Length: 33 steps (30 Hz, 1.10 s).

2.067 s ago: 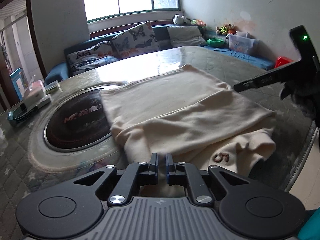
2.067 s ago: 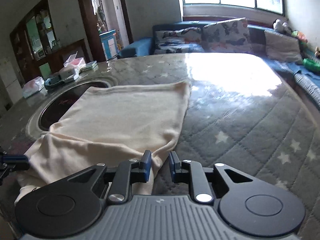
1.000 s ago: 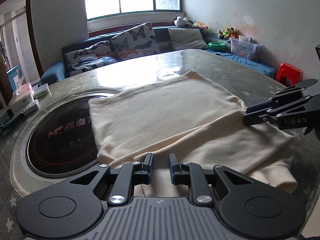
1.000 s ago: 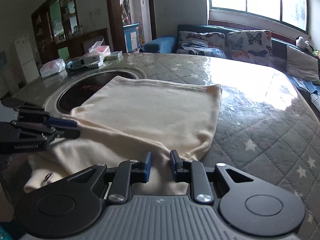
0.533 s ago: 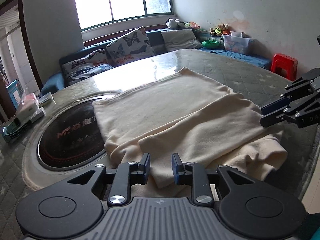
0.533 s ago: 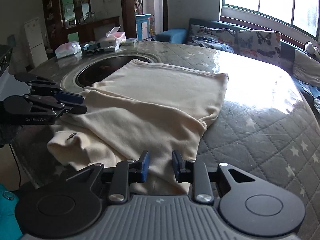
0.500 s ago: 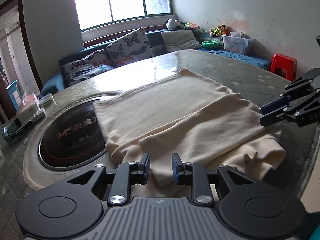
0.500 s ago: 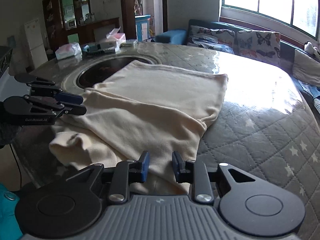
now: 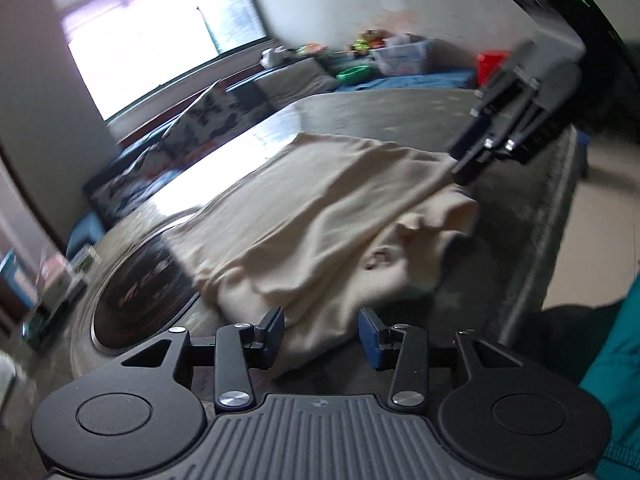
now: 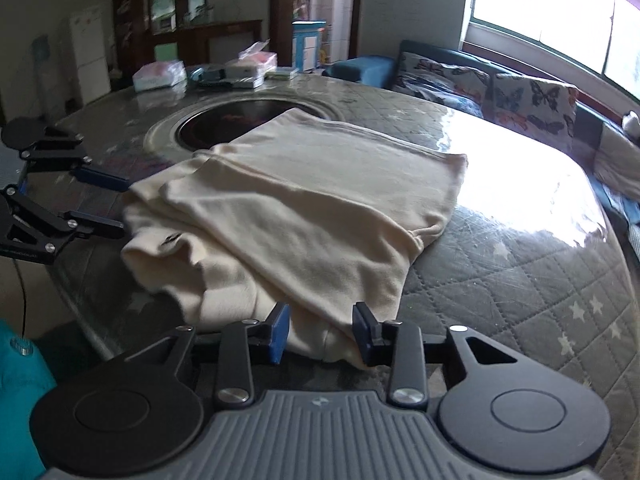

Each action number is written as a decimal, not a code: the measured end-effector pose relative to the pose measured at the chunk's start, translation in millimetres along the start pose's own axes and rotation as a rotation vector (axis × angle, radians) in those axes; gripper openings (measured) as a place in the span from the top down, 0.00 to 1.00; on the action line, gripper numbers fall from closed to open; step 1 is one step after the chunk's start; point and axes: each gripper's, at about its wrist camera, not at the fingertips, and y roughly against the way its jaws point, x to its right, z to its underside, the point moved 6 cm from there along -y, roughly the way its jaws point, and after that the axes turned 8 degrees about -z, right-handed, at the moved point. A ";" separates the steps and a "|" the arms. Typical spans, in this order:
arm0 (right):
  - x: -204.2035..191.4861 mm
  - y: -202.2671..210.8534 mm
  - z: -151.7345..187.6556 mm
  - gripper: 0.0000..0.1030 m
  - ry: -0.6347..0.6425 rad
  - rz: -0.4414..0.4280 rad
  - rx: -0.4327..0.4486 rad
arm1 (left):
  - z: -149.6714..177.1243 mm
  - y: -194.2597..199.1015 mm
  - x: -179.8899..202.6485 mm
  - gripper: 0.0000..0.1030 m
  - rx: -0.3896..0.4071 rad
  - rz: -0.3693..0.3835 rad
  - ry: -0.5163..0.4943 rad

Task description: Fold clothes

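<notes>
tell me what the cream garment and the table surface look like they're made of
Cream garment: probably a soft matte knit, cotton-like; it drapes in rounded folds with stitched hems. Table surface: grey quilted star-print cloth seemingly under a clear glossy sheet, glass or plastic, given the window glare and fine scratches.

Quilted star-patterned table [image 10: 520,264] under cream garment [image 10: 312,200], tissue packs [image 10: 160,74] behind.

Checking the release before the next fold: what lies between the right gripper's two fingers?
In the right wrist view, the near edge of the cream garment lies between the open fingers of the right gripper, loose on the table.
</notes>
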 end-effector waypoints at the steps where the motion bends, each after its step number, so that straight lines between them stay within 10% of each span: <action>1: -1.8 1.3 0.9 0.61 0.016 0.000 -0.005 | -1.5 -1.6 4.1 0.57 0.010 0.015 -0.009; 14: -27.6 0.4 3.8 0.50 0.198 -0.037 -0.016 | -31.4 -29.6 -26.9 0.91 0.052 0.069 0.192; 21: -25.4 -18.7 -14.8 0.51 0.200 -0.044 0.033 | -40.6 -51.5 -51.5 0.92 0.043 0.060 0.292; 27: -12.9 -35.2 -25.2 0.78 0.077 -0.126 0.031 | -25.2 -46.5 -54.1 0.89 0.006 0.058 0.308; 33: -5.2 -30.3 -34.4 0.87 0.029 -0.134 0.065 | -4.8 -19.9 -42.4 0.67 0.027 0.034 0.195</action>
